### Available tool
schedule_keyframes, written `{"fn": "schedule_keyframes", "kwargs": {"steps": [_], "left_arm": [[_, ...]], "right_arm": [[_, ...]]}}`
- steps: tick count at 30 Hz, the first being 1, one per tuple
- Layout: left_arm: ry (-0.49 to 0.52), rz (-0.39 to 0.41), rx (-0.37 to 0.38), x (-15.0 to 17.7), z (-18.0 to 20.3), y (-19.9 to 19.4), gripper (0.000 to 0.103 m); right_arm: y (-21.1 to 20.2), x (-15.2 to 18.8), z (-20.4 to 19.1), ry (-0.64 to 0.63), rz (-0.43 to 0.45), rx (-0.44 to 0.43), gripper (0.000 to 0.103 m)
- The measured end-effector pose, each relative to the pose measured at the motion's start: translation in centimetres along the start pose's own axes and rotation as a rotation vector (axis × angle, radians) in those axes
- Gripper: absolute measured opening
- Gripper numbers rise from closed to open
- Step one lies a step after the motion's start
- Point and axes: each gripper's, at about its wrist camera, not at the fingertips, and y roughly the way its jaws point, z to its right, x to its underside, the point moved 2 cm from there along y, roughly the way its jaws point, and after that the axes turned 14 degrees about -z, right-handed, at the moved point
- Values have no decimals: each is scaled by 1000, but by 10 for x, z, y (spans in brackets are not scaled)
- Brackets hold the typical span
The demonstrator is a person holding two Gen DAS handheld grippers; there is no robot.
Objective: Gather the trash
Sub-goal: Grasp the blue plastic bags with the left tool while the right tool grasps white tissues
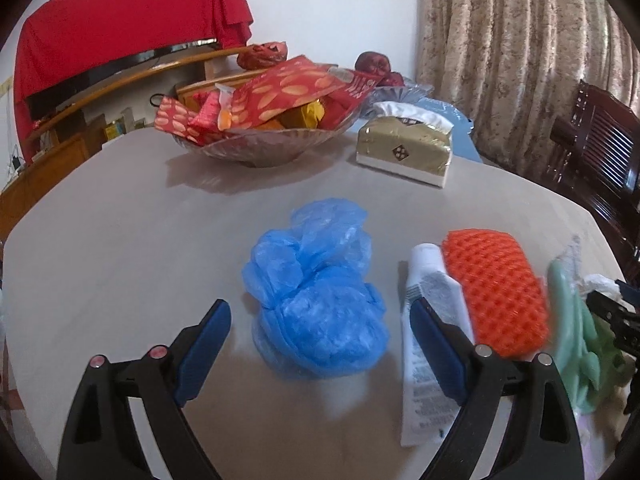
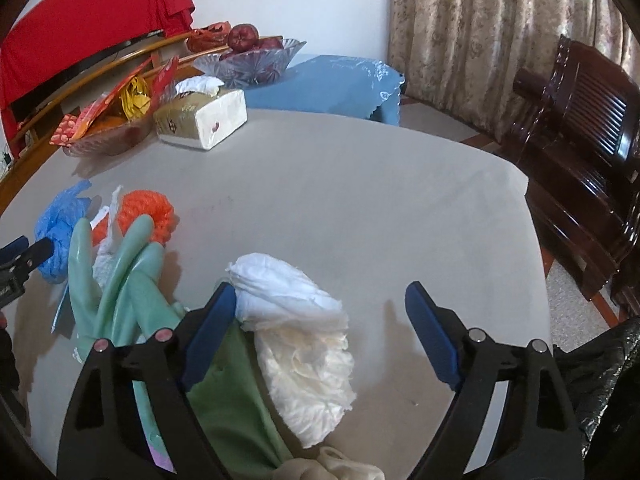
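Note:
On the beige table (image 2: 360, 200) lies a crumpled blue plastic bag (image 1: 316, 280). My left gripper (image 1: 320, 308) stands open around it, pads apart from it. To its right lie a white tube (image 1: 424, 360), an orange mesh sponge (image 1: 496, 292) and a green rubber glove (image 1: 572, 340). A wad of white tissue (image 2: 296, 320) lies between the fingers of my open right gripper (image 2: 320, 288), close to the left pad; the right pad is well clear. The green glove (image 2: 120, 280) lies left of that gripper. The blue bag (image 2: 60, 232) and orange sponge (image 2: 148, 212) show farther left.
A glass bowl of red snack packets (image 1: 272, 148) and a gold tissue box (image 1: 404, 148) stand at the table's far side. A fruit bowl (image 2: 256, 60) sits on a blue-covered stand behind. A dark wooden chair (image 2: 580, 160) and a black bag (image 2: 600, 380) are right of the table.

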Motion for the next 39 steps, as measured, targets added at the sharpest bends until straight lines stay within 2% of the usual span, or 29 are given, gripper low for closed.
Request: {"fn": "schedule_keyframes", "kwargs": {"steps": [2, 5, 7, 9, 10, 12, 14, 19, 31, 39], "left_arm": [[-9, -14, 4, -3, -1, 6, 89], [-11, -39, 8, -8, 0, 16, 89], [-13, -59, 10, -11, 1, 23, 89], [-15, -76, 15, -14, 3, 28, 88], [-16, -86, 18, -15, 3, 31, 84], [-16, -110, 35, -18, 5, 36, 69], [-21, -121, 43, -18, 5, 39, 61], [-21, -92, 33, -15, 7, 29, 55], [-1, 26, 74, -4, 20, -36, 54], [48, 73, 121, 7, 43, -83, 54]], "right_arm": [[2, -1, 0, -3, -12, -12, 77], [5, -2, -1, -18, -34, -42, 62], [4, 0, -4, -35, -42, -68, 48], [2, -1, -8, -51, -43, -78, 40], [0, -1, -10, -60, -41, -82, 34], [-3, -3, -11, -65, -37, -90, 30], [-10, -4, -10, -65, -22, -94, 29], [-31, -6, -5, -56, 23, -99, 28], [-76, 1, -3, -51, 96, -115, 28], [-114, 12, -7, -57, 147, -126, 29]]}}
